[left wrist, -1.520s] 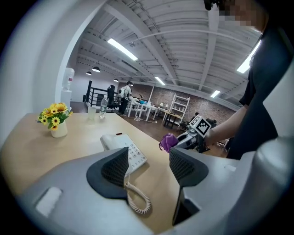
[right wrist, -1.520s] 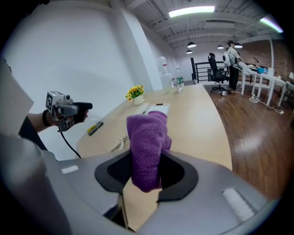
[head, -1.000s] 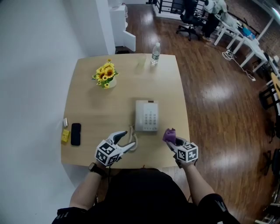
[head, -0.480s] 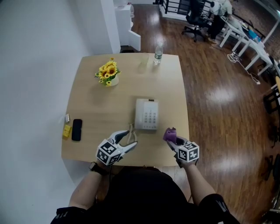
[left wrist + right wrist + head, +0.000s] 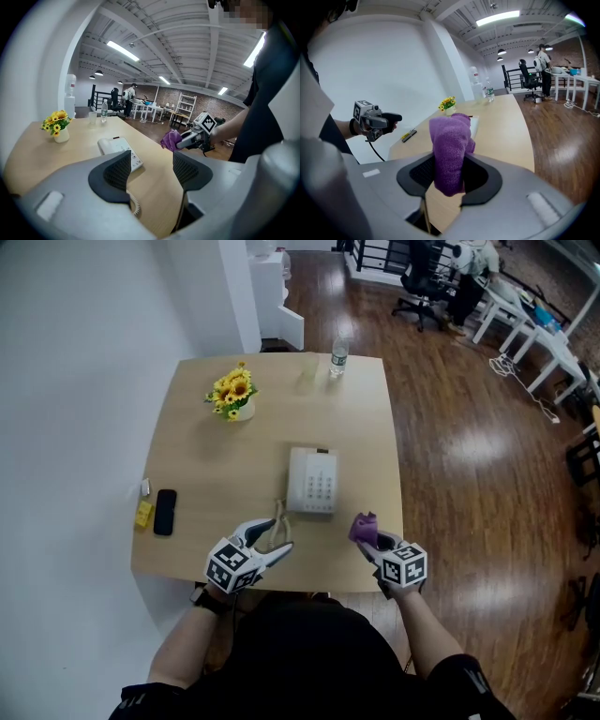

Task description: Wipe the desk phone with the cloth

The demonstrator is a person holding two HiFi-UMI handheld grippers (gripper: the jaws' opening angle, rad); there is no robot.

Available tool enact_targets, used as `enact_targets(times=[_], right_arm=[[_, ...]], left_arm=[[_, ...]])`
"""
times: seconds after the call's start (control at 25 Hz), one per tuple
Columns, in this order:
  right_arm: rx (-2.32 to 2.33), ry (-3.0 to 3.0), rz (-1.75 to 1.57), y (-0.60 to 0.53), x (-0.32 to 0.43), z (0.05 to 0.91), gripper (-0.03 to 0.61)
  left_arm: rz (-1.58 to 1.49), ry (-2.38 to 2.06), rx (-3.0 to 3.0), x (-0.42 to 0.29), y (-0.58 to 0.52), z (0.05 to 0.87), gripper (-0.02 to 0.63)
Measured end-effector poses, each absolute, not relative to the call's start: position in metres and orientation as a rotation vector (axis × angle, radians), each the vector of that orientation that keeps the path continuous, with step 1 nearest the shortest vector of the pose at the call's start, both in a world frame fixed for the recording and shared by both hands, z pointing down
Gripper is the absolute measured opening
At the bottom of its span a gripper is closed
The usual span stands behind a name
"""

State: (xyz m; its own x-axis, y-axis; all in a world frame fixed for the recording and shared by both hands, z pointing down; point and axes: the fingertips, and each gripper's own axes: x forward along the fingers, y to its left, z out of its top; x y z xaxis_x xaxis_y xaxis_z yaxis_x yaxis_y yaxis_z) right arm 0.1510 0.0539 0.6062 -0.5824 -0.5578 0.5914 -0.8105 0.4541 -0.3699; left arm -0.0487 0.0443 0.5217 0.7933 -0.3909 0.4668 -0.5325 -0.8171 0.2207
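Head view: right gripper [image 5: 368,539] clamps cloth [image 5: 362,525] near table [image 5: 225,474] corner; phone [image 5: 312,481] near.

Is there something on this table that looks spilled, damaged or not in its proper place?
Nothing stands out. The desk phone lies flat, the flower pot and the water bottle stand upright, and no spill shows. The purple cloth is clamped in the right gripper.

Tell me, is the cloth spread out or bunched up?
Bunched up. The cloth is a thick wad pinched in the right claw, standing above its jaws.
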Motion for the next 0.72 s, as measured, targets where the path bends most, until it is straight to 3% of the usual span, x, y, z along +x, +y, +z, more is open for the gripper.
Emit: enact_targets(times=[0.72], right_arm=[[1.114, -2.396, 0.817, 0.067, 0.155, 0.595, 0.153]], left_arm=[[0.56, -0.786, 2.642, -0.041, 0.07, 0.524, 0.275]])
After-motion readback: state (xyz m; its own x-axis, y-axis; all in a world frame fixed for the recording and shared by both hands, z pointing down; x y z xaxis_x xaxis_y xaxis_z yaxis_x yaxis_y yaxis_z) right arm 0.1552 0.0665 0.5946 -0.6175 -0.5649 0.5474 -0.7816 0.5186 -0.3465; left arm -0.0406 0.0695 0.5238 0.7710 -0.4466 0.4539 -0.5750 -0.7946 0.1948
